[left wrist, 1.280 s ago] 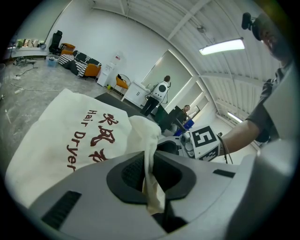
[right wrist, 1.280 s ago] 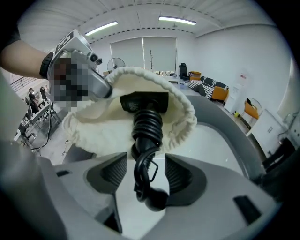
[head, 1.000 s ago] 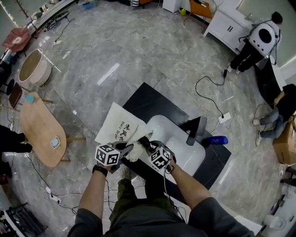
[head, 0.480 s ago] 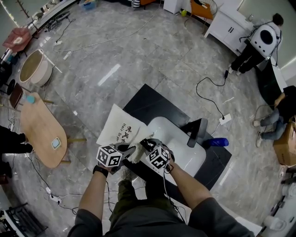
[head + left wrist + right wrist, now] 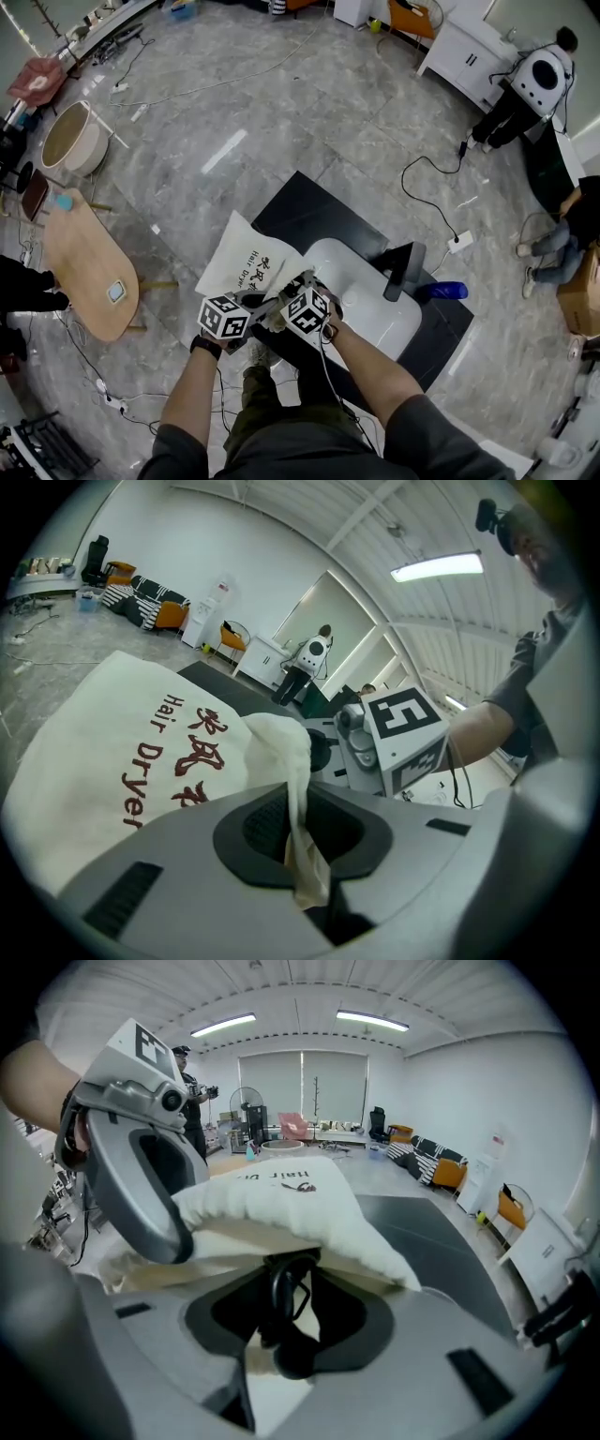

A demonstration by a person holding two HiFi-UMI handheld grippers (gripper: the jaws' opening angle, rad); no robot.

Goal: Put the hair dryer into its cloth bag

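The white cloth bag (image 5: 246,262) with red "Hair Dryer" print lies over the left end of the white table (image 5: 375,323). My left gripper (image 5: 262,302) is shut on a fold of the bag's rim (image 5: 298,789) and holds the mouth up. My right gripper (image 5: 298,286) sits right at that mouth, close beside the left one. Between its jaws is a black part of the hair dryer (image 5: 281,1307) with a thin wire loop, and the jaws are shut on it. The rest of the dryer is hidden under the bag's upper lip (image 5: 291,1194).
A dark grey L-shaped object (image 5: 403,267) stands on the table's far right, a blue bottle (image 5: 439,289) beside it on the black mat (image 5: 300,211). A wooden table (image 5: 80,272) is at the left. Cables, a power strip (image 5: 459,242) and people are on the floor at the far right.
My right gripper has moved left and a little up with the black part, closing in on the bag's mouth and the left gripper. The left gripper has kept still.
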